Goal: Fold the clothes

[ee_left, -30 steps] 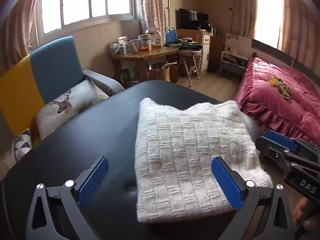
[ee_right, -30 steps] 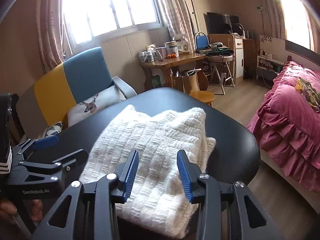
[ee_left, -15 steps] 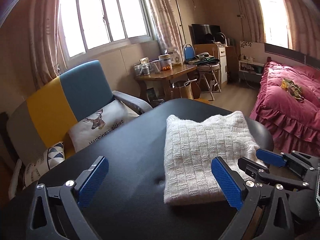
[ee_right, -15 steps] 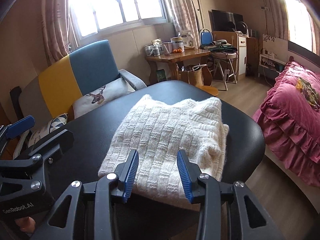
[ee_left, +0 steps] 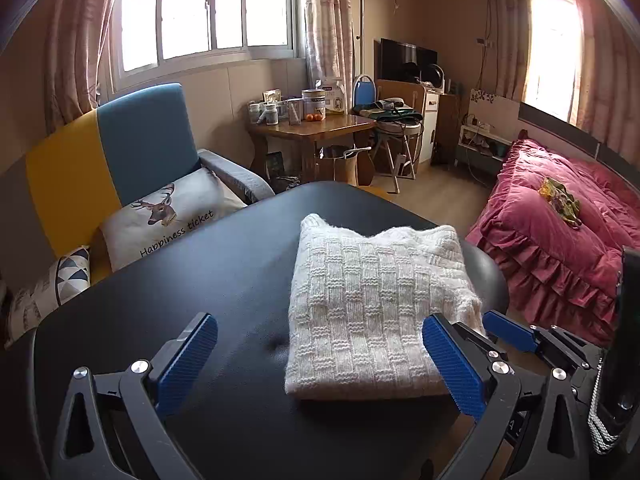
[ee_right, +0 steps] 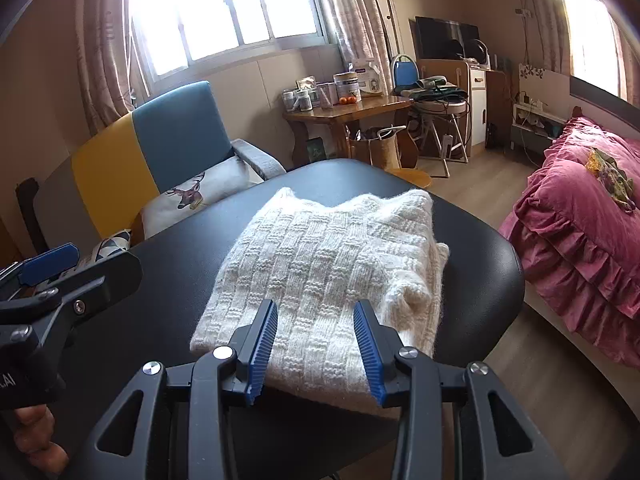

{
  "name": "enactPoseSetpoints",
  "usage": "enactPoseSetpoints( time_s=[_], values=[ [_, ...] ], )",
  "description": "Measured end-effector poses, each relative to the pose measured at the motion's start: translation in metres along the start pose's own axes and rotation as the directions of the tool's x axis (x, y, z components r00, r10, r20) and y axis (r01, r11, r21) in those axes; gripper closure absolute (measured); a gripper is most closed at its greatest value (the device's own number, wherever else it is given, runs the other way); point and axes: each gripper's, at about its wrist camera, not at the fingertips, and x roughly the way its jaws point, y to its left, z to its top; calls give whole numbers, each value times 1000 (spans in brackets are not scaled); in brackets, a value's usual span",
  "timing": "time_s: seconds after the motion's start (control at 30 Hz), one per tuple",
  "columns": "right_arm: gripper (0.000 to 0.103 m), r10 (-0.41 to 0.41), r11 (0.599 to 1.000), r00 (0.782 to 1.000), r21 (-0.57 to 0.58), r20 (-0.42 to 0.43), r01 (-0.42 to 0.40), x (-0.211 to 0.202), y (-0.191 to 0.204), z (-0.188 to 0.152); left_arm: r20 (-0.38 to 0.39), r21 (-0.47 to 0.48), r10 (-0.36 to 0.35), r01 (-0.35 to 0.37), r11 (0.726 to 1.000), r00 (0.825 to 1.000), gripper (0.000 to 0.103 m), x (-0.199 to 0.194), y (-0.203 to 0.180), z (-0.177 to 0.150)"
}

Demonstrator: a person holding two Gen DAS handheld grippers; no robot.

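A white knitted sweater (ee_left: 376,312) is seen lying folded into a thick rectangle on the black worktop (ee_left: 200,288), towards the worktop's edge nearest the pink bed (ee_left: 560,240). The sweater's basket-weave side is turned up, and a bulged fold is seen at its corner nearest the bed.

The left tool (ee_left: 320,364) is held just off the sweater's near edge, with its blue pads spread wide and nothing between them; one pad is seen over bare worktop, the other beside the sweater's near corner. The right tool (ee_right: 316,344) is held over the sweater's near edge with its pads partly apart; the knit is seen behind the gap, but no fabric is pinched between the pads. Whether the pads touch the sweater's top cannot be told.

Beyond the sweater, a blue and yellow armchair (ee_left: 120,160) with a deer cushion (ee_left: 172,216) is seen, and further back a wooden table (ee_left: 316,132) loaded with jars and tins stands under the window (ee_left: 208,12).
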Motion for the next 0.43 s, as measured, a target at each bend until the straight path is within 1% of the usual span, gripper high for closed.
enactPoseSetpoints(
  time_s=[0.17,0.33,0.43],
  values=[
    [63,-7,1000,1000,-7,-4,6,-1,2,-1,-2,-4,0,0,1000,1000,0,1,2,-1],
    [63,-8,1000,1000,-18,-8,8,-1,5,-2,33,-5,8,-8,1000,999,0,-5,3,-5],
    [63,-12,1000,1000,-29,-14,12,1,7,-1,31,-7,0,0,1000,1000,0,-4,3,-7]
  ],
)
